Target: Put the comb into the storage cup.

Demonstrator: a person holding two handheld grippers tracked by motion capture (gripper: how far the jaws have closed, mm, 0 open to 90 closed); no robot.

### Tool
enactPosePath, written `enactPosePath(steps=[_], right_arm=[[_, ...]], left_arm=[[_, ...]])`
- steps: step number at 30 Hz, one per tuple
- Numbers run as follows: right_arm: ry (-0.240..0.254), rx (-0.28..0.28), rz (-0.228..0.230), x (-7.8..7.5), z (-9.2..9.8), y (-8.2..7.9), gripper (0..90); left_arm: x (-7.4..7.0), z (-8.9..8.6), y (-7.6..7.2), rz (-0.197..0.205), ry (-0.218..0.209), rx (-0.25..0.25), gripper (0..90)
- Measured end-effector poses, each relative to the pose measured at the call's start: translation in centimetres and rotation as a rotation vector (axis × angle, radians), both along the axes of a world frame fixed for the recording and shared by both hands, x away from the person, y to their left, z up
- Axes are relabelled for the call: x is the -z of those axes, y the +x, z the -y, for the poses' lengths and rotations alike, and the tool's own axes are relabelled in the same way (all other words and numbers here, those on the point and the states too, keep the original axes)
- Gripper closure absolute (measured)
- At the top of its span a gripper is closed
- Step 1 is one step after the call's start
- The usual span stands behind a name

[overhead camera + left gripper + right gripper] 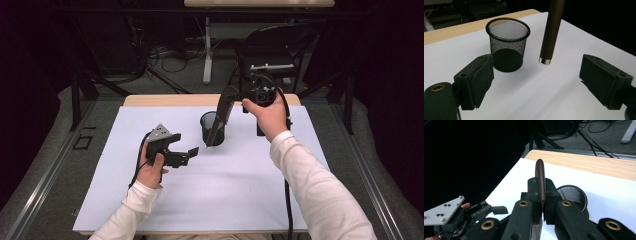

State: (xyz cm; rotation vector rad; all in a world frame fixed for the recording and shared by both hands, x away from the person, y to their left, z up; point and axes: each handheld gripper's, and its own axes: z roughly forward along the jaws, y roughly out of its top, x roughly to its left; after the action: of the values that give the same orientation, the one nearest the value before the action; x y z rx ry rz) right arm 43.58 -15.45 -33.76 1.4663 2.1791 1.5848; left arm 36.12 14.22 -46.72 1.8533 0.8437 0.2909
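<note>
White sheet covers wooden table; chair, floor cables behind.

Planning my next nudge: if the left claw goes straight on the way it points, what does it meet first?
Probably the brown comb handle that the right claw holds; it hangs near the middle of the left claw's open jaws. The mesh cup stands left of that line. Depth is unclear.

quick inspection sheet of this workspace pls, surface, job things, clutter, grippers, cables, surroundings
surface: white sheet over a wooden table.
job's things: black mesh cup upright, nothing seen inside; long dark comb, handle end hanging beside the cup, not in it.
clutter: nothing seen.
grippers: right gripper shut on the comb; left gripper open, nothing between its jaws.
cables: one trails from each gripper; more lie on the floor.
surroundings: dark room, black chair behind the table.
</note>
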Motion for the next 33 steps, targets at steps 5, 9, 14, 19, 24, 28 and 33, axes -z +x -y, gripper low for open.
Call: enactPosePath(steps=[5,9,14,19,24,28,33], right_arm=[[-0.015,0.005,0.011,-0.5,0.0,0.1,87.2],[-0.026,0.012,0.016,-0.7,0.0,0.3,87.1],[-0.031,0.019,0.021,-1.0,0.0,0.5,87.1],[-0.039,0.024,0.027,-1.3,0.0,0.6,87.1],[-0.047,0.031,0.031,-1.5,0.0,0.6,87.1],[-0.052,0.037,0.034,-1.7,0.0,0.7,87.2],[-0.055,0.044,0.047,-2.0,-0.1,0.8,87.1]], left_arm=[[0.0,0.1,0.0,-0.001,0.008,0.002,12.3],[0.1,0.0,-0.1,-0.002,0.009,0.002,12.3],[-0.1,0.0,-0.1,0.008,0.001,0.002,12.3],[-0.1,0.0,-0.2,0.005,0.002,0.002,12.3],[-0.1,0.0,-0.2,0.01,-0.001,-0.002,12.3],[-0.1,-0.1,-0.2,0.011,-0.002,-0.003,12.3],[-0.2,-0.1,-0.2,0.011,0.0,-0.003,12.3]])
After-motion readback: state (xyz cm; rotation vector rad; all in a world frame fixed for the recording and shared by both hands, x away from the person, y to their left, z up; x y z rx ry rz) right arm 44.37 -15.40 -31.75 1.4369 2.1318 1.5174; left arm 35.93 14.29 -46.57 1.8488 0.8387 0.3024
